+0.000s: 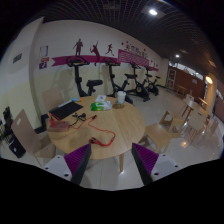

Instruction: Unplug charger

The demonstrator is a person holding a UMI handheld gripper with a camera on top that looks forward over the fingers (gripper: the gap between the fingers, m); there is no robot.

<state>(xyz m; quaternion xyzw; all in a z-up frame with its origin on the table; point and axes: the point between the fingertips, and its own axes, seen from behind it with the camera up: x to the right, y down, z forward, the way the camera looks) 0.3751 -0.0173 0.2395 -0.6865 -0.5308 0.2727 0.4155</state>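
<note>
A round wooden table [112, 125] stands beyond my fingers. A red cable [78, 121] lies in loops near its front left edge, next to a dark flat device [67, 108]. I cannot make out the charger itself or a socket. My gripper [111, 163] is open and empty, held above the pale floor well short of the table. Its purple pads [73, 160] show on either side, with nothing between them.
A green item [100, 104] and a white cup [120, 98] stand on the table's far side. Wooden chairs stand at its left [30, 138] and right [166, 124]. Exercise bikes [138, 84] line the back wall.
</note>
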